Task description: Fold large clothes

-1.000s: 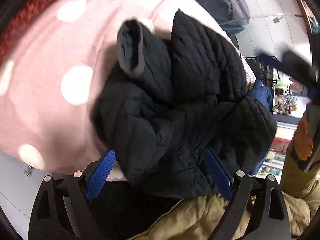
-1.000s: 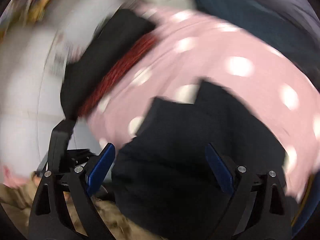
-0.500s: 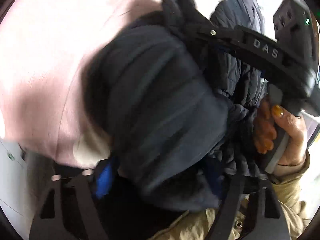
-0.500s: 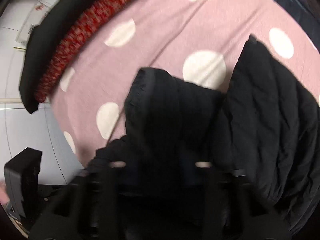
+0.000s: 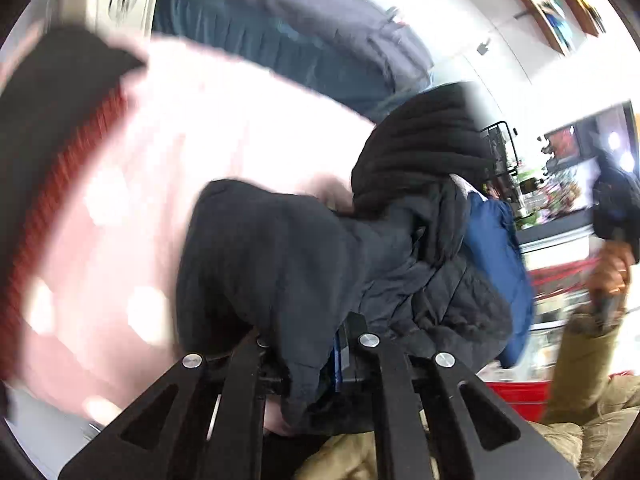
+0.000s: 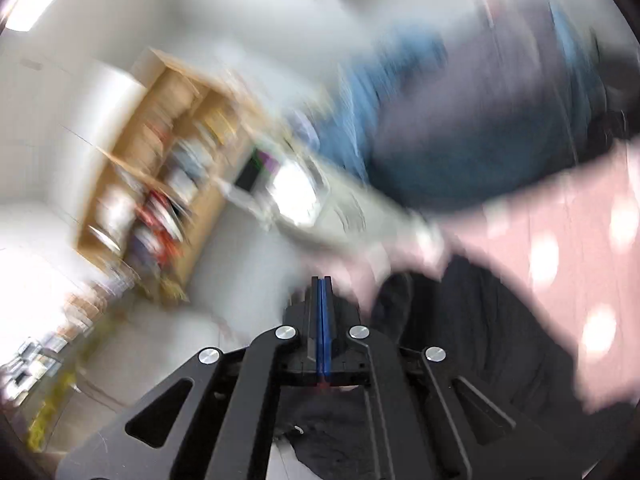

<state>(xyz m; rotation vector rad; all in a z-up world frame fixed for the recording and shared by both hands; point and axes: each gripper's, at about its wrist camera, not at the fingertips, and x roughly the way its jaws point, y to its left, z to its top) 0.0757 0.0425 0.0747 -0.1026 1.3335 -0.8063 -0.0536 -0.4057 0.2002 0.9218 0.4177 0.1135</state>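
Observation:
A black quilted jacket [image 5: 304,248] lies bunched on a pink bedspread with white dots [image 5: 172,160]. My left gripper [image 5: 316,356] is shut on a fold of the jacket, and the cloth drapes over its fingers and hides the pads. In the right wrist view the jacket [image 6: 500,352] hangs dark at the lower right, over the pink spread [image 6: 568,248]. My right gripper [image 6: 322,320] has its blue pads pressed together; dark cloth hangs below it, but no cloth shows between the pads. Both views are blurred by motion.
A dark blue-grey garment [image 5: 288,28] lies at the far side of the bed, also in the right wrist view [image 6: 480,132]. A blue garment [image 5: 496,256] sits behind the jacket. A red knit strip [image 5: 52,184] lies left. A wooden shelf [image 6: 160,184] stands by the wall.
Both grippers were open over the jacket and are now shut. The left has lifted a fold of the jacket. The right has swung up and left, away from the bed.

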